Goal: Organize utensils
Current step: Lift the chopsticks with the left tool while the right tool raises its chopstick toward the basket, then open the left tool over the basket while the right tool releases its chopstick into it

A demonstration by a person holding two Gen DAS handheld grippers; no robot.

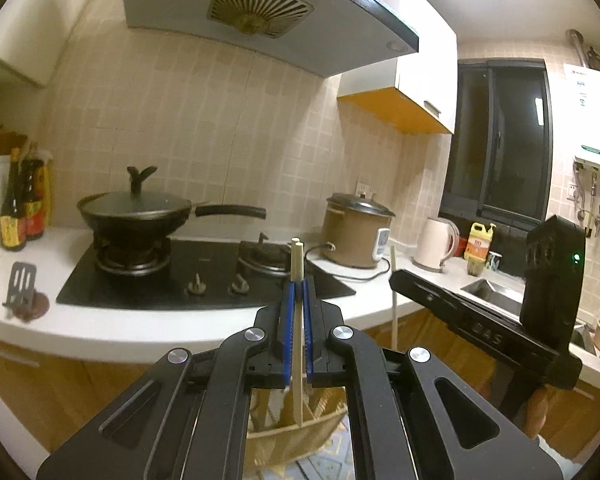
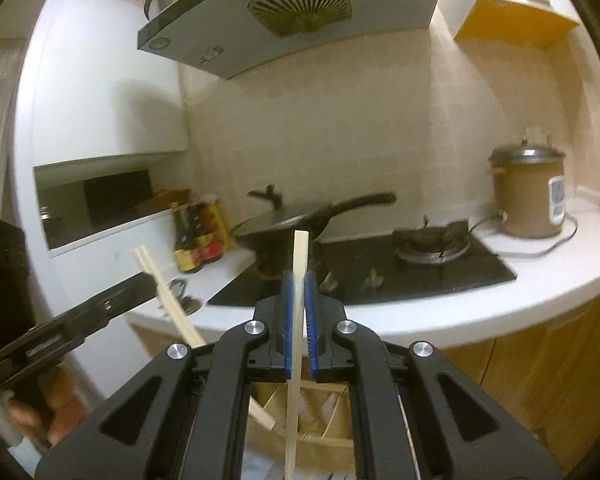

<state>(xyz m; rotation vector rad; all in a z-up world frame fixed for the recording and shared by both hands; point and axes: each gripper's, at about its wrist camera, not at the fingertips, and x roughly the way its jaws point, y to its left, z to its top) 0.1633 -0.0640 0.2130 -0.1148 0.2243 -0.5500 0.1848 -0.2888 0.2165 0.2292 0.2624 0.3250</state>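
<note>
Beige-tiled kitchen wall and a curved white countertop (image 1: 100, 332) fill both views, with the black gas hob (image 1: 204, 276) set in it. Below the hob's near edge, off the counter, I hold both grippers. My left gripper (image 1: 298, 292) pinches a pair of pale wooden chopsticks (image 1: 297, 264); my right gripper (image 2: 299, 292) pinches one flat pale stick (image 2: 300, 256). Both lots are lifted, none yet stowed, I judge. A divided wooden tray (image 2: 332, 412) beneath is mostly hidden behind my fingers.

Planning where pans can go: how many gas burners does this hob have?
2. The left burner sits under the lidded wok; the right burner is bare, nearer the rice cooker. None seems hidden on the hob.
</note>
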